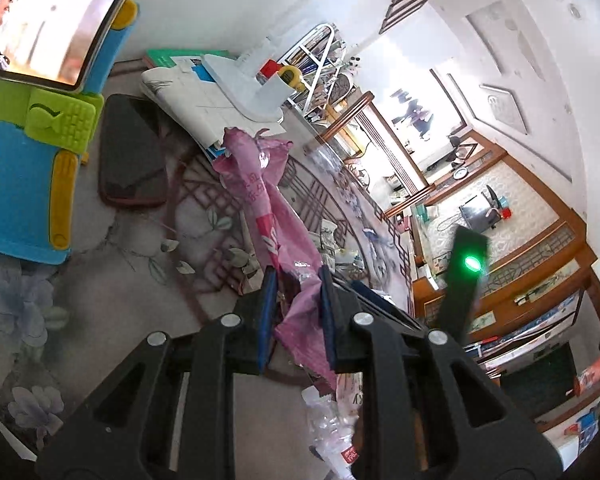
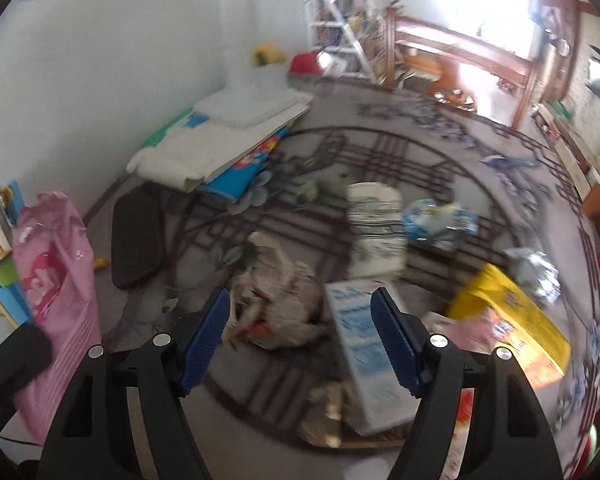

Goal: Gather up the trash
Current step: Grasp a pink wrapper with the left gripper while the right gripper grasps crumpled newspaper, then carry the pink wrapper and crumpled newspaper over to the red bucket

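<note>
A: Left wrist view: what is the left gripper [image 1: 296, 280] doing?
B: Its jaws are clamped on the pink plastic bag [image 1: 260, 200], lifted above the patterned rug [image 1: 204, 208].
A: And the right wrist view?
B: The right gripper [image 2: 300, 312] has its jaws apart and empty, over the crumpled paper [image 2: 276, 296] and white-blue carton [image 2: 360, 344] on the rug. The pink bag hangs at far left.

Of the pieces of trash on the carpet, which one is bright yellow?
The flat yellow packet, right of the white and blue carton; the other pieces are pale.
</note>
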Available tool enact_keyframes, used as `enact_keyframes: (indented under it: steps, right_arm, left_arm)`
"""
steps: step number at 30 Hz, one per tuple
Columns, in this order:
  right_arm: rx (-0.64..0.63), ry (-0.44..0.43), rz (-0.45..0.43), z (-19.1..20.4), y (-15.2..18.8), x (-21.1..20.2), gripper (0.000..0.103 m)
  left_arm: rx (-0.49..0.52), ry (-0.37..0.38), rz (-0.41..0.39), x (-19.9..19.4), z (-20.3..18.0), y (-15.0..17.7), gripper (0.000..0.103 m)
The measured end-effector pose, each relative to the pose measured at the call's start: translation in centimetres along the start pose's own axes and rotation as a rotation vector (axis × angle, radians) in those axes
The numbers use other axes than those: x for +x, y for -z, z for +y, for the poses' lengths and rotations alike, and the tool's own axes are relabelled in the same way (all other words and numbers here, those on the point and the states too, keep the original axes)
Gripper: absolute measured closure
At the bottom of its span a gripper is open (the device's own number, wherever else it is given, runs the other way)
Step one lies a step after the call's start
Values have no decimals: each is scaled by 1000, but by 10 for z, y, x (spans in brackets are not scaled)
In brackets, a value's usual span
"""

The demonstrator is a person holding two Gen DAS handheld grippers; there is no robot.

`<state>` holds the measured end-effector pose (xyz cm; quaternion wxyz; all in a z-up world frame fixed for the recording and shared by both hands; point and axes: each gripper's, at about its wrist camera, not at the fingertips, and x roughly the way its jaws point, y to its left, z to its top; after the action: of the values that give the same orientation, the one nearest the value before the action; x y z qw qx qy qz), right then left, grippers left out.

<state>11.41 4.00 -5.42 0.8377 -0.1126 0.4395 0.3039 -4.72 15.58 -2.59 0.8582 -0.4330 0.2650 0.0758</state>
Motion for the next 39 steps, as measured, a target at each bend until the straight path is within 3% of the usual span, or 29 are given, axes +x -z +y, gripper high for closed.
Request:
enact_keyframes:
  steps: [4, 6, 7, 11, 21, 30, 36, 39]
  right_arm:
    - [-52, 15, 74, 14, 0, 29, 35]
    - [-77, 27, 105, 19, 4, 41, 45]
    - [-86, 33, 118, 21, 6, 45, 57]
    - [-70, 20, 103, 17, 13, 40, 74]
    - [84, -95, -77, -36, 37, -57, 75]
    - [111, -28, -158, -95, 99, -129, 75]
    - [169, 23, -186, -142, 135, -150, 75]
    - [260, 26, -198, -169, 152, -150, 75]
  left_arm:
    - [-4, -4, -2, 1, 3, -2, 83]
    - [-6, -4, 0, 2, 4, -2, 83]
    - [-3, -6, 1, 2, 4, -2, 83]
    - [12, -13, 8, 5, 2, 0, 83]
    - [77, -9, 65, 19, -7, 10, 83]
    - [236, 14, 135, 35, -40, 38, 83]
    - [363, 11, 177, 47, -65, 62, 83]
    - [404, 0, 195, 52, -72, 72, 83]
